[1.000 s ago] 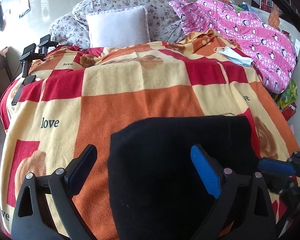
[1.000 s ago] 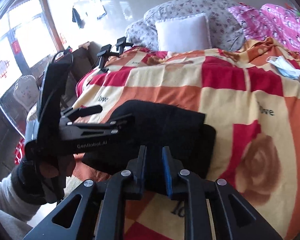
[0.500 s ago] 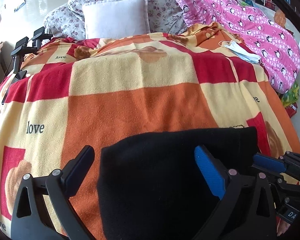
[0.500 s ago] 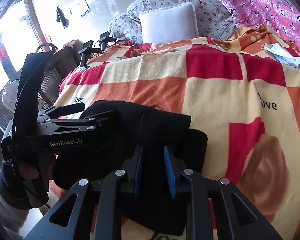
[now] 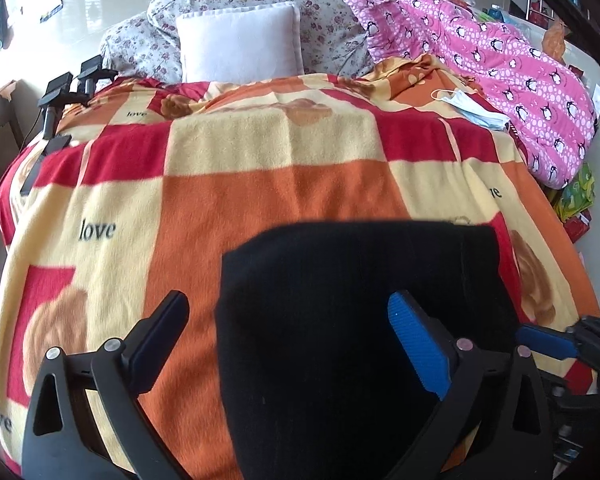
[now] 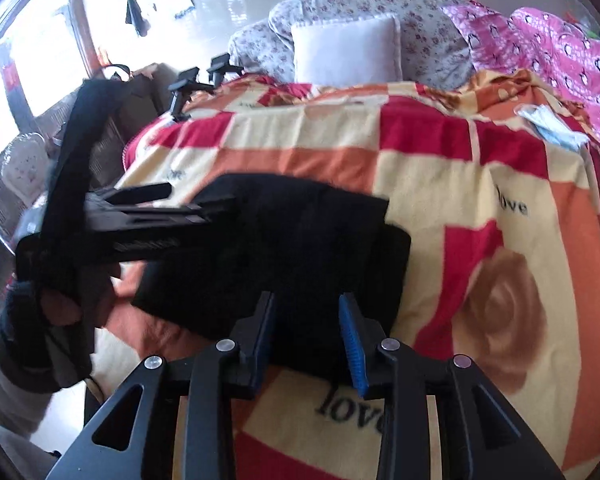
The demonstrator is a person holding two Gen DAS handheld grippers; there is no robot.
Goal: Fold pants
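Item: black pants [image 5: 352, 320], already folded into a compact rectangle of several layers.
Location: on the checked blanket [image 5: 260, 184] covering the bed, near the foot edge closest to the person, toward the right corner.
Left tool [image 5: 296, 336]: jaws at full spread, straddling the left part of the bundle; the pads press on nothing.
Right tool [image 6: 310, 340]: jaws have just been opening; the near edge of the bundle lies between them, with no pad seen pressing on it.
Material: judged soft, knit-like, light and limp; not fragile, not slippery against the fleece.
Behaviour: layers will likely sag and slide apart if lifted by one edge.
Grasp point: take the folded edge through all layers, one tool at each near corner.
Risk: pinching the blanket along with the cloth.
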